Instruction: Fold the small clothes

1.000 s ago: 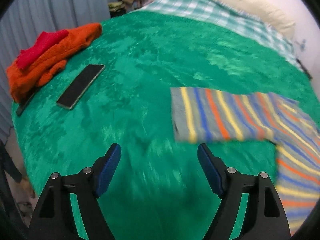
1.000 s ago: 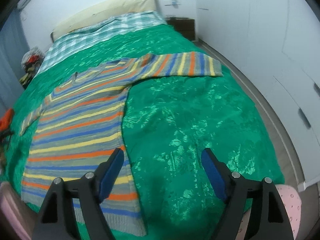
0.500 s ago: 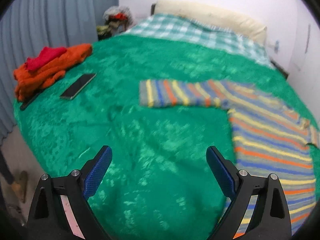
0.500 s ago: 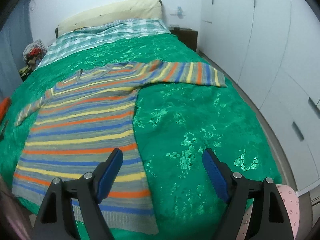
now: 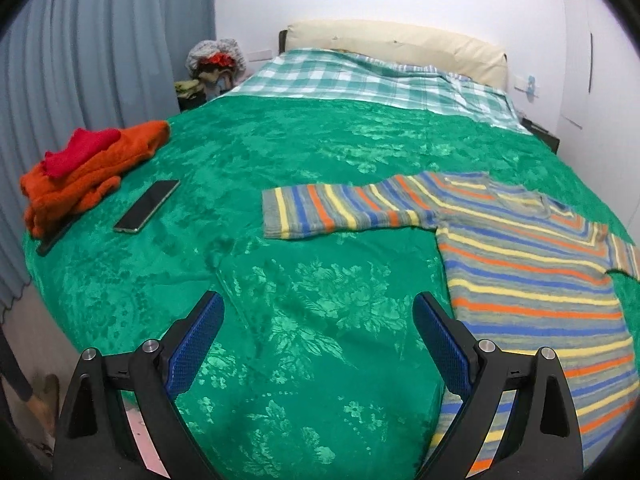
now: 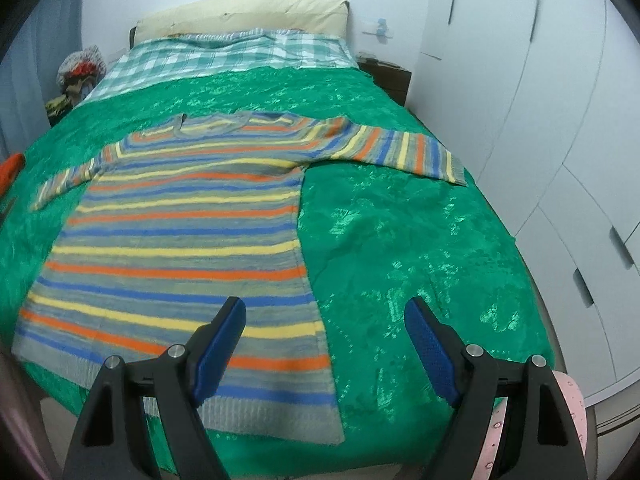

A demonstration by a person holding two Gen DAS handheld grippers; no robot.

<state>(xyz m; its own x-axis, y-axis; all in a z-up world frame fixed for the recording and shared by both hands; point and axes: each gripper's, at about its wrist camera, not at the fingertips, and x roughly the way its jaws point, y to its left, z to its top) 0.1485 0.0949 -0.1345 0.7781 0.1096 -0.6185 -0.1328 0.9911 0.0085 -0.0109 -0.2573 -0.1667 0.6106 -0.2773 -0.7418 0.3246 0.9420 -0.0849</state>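
Left gripper (image 5: pixel 318 344) having just spread, hovering empty; striped sweater (image 5: pixel 532 280) lying flat on bed (image 5: pixel 280 152) to its right. Right gripper (image 6: pixel 325 346) gaping empty, hovering nearer, over hem.

Green floral bedspread (image 5: pixel 320 152) across the bed; black phone (image 5: pixel 146 205) at nine o'clock, orange and red knitwear heap (image 5: pixel 86 170) just beyond; checked sheet (image 5: pixel 360 78), cream pillow (image 5: pixel 400 42) at twelve; white wardrobe doors (image 6: pixel 560 100) at three

Grey-blue-yellow-orange striped sweater (image 6: pixel 192 240) on green floral bedspread (image 5: pixel 312 320).
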